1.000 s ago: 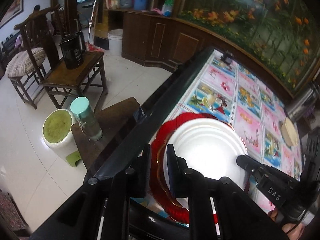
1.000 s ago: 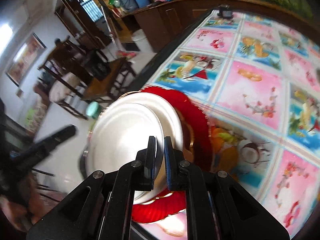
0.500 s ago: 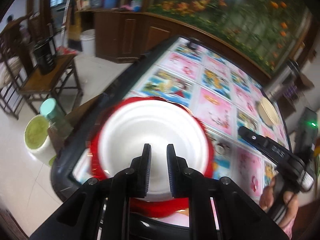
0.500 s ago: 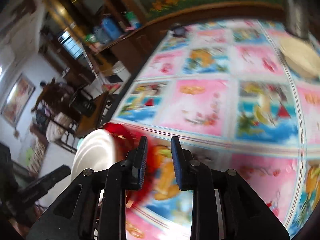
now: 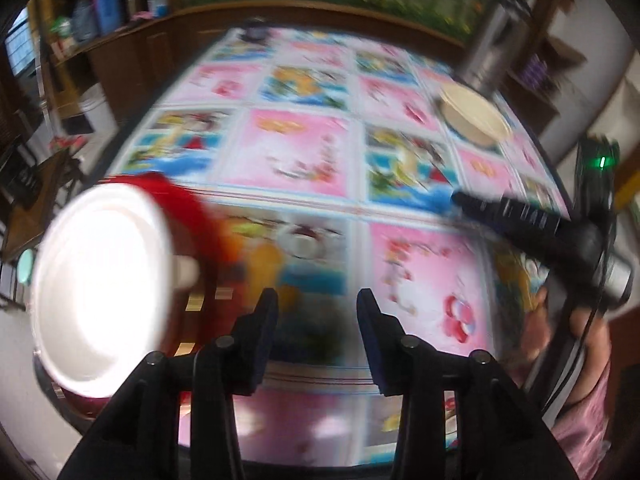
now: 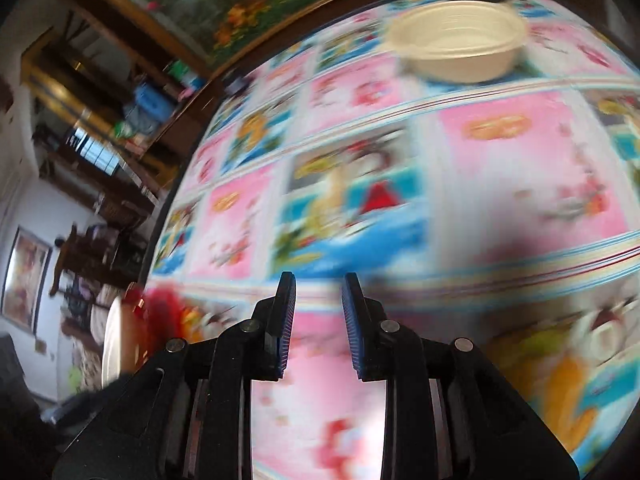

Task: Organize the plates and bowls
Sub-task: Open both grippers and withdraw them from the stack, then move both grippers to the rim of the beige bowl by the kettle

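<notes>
The cream bowl point(image 6: 456, 46) is seen at the table's far right, well ahead of the empty, parted right gripper point(image 6: 318, 320), the nearer one, while the left gripper point(image 5: 316, 338) is opening, nothing between.

I count one white plate point(image 5: 100, 292) stacked on one red plate point(image 5: 192, 208), one cream bowl point(image 6: 456, 46), one metal cylinder point(image 5: 486, 56), and my two tongs, left point(image 5: 316, 320) and right point(image 6: 318, 320), over one patterned tabletop point(image 5: 304, 152).
</notes>
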